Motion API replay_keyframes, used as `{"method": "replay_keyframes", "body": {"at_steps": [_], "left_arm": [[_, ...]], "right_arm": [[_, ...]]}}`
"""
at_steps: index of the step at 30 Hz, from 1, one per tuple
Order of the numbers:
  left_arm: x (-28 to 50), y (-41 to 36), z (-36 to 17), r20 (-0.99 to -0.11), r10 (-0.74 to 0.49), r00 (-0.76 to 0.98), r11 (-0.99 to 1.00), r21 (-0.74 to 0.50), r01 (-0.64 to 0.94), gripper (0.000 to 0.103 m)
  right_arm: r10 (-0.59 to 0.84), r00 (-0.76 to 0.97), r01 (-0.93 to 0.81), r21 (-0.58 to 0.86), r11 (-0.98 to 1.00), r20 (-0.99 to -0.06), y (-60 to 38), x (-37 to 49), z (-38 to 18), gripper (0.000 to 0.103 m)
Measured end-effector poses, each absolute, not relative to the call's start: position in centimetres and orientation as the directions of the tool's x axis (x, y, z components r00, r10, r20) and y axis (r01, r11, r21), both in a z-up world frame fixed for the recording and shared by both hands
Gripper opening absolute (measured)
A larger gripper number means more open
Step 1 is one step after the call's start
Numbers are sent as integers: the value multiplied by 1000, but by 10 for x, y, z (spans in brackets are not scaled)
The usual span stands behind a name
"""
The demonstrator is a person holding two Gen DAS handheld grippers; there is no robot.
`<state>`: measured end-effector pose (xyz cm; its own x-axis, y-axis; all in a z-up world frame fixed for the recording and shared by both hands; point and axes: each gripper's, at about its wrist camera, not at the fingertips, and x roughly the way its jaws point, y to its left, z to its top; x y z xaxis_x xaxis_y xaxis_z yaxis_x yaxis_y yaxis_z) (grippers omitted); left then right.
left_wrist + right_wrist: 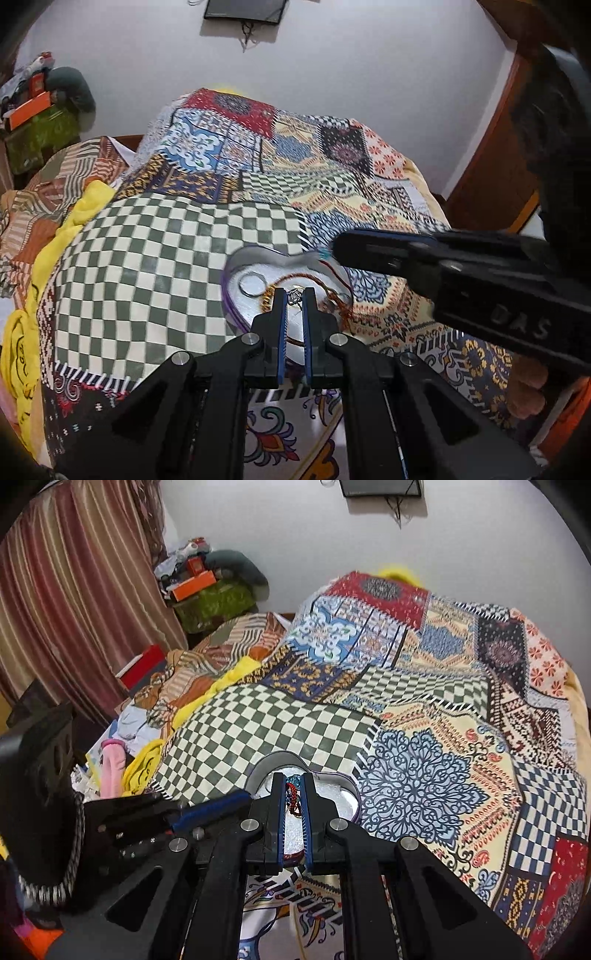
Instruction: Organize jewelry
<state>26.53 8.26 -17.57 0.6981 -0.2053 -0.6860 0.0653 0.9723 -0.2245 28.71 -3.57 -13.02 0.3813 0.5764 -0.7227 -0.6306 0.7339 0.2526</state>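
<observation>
Jewelry tray (255, 264) on quilt (147, 258) | left gripper (294, 295) jaws clamp pendant (294, 296) | right gripper (294, 794) jaws clamp thread bracelet (291, 794)

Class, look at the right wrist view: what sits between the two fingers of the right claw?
In the right wrist view, a red and blue beaded thread piece sits pinched between the right claw fingers, above the heart-shaped tray.

Heart-shaped tray (258, 258) on patchwork bedspread (147, 266): both grippers crowd over it. Right gripper (334, 246) bars approach from right; left gripper (294, 295) fills centre. Checkered patch beside tray open.
</observation>
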Motion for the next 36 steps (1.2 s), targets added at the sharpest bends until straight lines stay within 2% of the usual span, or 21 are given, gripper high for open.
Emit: {"method": "replay_keyframes", "body": {"at_steps": [6, 12, 15, 17, 20, 23, 29, 32, 36], "left_arm": [[266, 75, -180, -704, -200, 682, 977, -199, 81, 6], [261, 74, -178, -709, -196, 678, 978, -192, 82, 6], [259, 74, -175, -710, -186, 679, 980, -185, 75, 10], [256, 75, -171, -707, -179, 684, 981, -181, 70, 18], [251, 77, -164, -698, -164, 697, 984, -171, 60, 27], [245, 80, -156, -692, -147, 707, 986, -161, 47, 27], [225, 90, -123, -646, -115, 754, 985, -174, 2, 27], [208, 93, -95, -591, -96, 801, 984, -180, -15, 27], [170, 89, -48, -486, -67, 871, 984, -177, -23, 27]], "right_arm": [[554, 344, -630, 251, 735, -758, -28, 291, -143, 7], [547, 359, -643, 224, 732, -756, -25, 288, -137, 7], [542, 365, -646, 213, 733, -757, -24, 287, -133, 7], [540, 363, -645, 213, 734, -759, -25, 287, -131, 8], [542, 369, -633, 223, 742, -755, -30, 286, -126, 16], [541, 401, -625, 210, 752, -739, -36, 281, -118, 20], [544, 507, -619, 157, 770, -668, -57, 252, -83, 20], [551, 563, -615, 133, 777, -616, -69, 233, -62, 20], [568, 653, -604, 108, 790, -502, -91, 192, -21, 20]]}}
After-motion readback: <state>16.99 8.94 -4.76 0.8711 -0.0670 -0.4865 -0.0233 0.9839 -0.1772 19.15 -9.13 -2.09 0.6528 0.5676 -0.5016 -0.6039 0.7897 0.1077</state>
